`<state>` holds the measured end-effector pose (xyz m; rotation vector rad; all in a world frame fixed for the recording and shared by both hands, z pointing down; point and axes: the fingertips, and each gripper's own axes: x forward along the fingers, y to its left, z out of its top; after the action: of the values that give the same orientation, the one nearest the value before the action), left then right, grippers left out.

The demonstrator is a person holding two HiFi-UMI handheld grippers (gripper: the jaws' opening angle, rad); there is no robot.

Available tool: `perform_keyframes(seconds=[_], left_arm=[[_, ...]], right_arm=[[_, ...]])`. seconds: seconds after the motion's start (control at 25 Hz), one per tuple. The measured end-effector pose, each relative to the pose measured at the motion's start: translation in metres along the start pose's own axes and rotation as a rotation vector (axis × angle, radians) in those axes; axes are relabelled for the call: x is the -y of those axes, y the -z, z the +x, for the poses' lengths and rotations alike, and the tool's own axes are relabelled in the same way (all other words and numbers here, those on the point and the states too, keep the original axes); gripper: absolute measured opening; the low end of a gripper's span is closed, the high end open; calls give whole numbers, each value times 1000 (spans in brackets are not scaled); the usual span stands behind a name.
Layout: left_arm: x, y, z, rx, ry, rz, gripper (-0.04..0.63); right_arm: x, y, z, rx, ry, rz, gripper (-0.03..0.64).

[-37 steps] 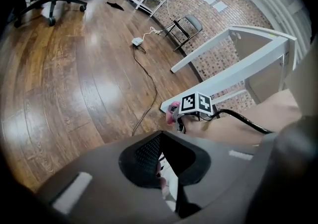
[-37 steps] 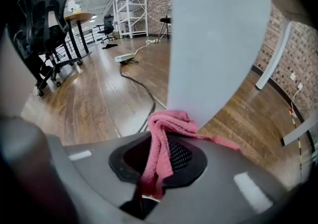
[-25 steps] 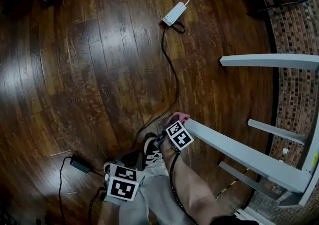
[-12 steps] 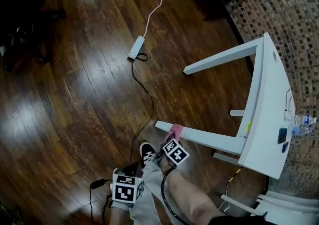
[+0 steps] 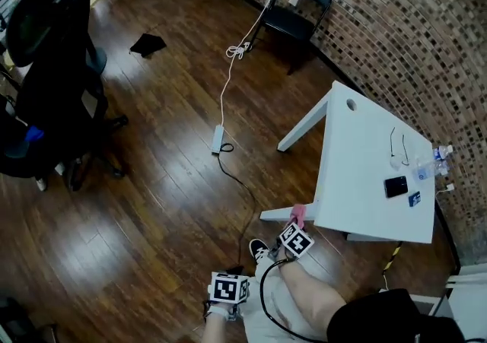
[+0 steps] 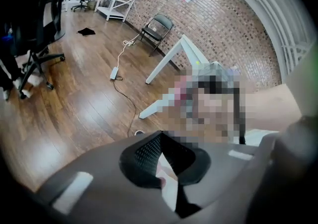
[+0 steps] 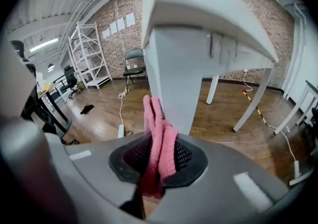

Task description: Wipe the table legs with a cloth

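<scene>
Jaws: right gripper (image 7: 158, 157) pinches one pink cloth (image 7: 160, 131) at one table leg (image 7: 181, 79); left gripper (image 6: 161, 161) closed.

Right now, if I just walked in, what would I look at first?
Probably the bright pink cloth pinched in the right claw, held up at the near leg of the white table. After that, the big brick wall behind the table and the black folding chair standing near it.
</scene>
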<state>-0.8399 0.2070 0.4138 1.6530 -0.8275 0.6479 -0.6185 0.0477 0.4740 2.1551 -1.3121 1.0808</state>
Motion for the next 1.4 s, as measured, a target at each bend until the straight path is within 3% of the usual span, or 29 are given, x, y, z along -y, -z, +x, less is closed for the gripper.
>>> perform_keyframes(seconds=[0.16, 0.4, 0.48, 0.72, 0.92, 1.08, 1.4], left_arm=[[21, -27, -52, 16, -25, 52, 0], [45, -56, -104, 71, -54, 27, 0], [49, -63, -110, 71, -62, 49, 0], [24, -118, -120, 24, -133, 172, 0], [4, -178, -125, 11, -162, 200, 0], [-10, -207, -129, -23, -217, 238, 0], [-17, -280, -118, -27, -119, 237, 0]], right_arm=[[-10, -28, -42, 11, 21, 96, 44], [6, -57, -70, -25, 49, 176, 44], [13, -56, -69, -43, 61, 209, 44], [-23, -68, -58, -87, 71, 325, 44], [-50, -90, -42, -114, 81, 387, 44], [-45, -115, -33, -109, 106, 423, 44], [-67, -174, -4, -83, 106, 434, 43]])
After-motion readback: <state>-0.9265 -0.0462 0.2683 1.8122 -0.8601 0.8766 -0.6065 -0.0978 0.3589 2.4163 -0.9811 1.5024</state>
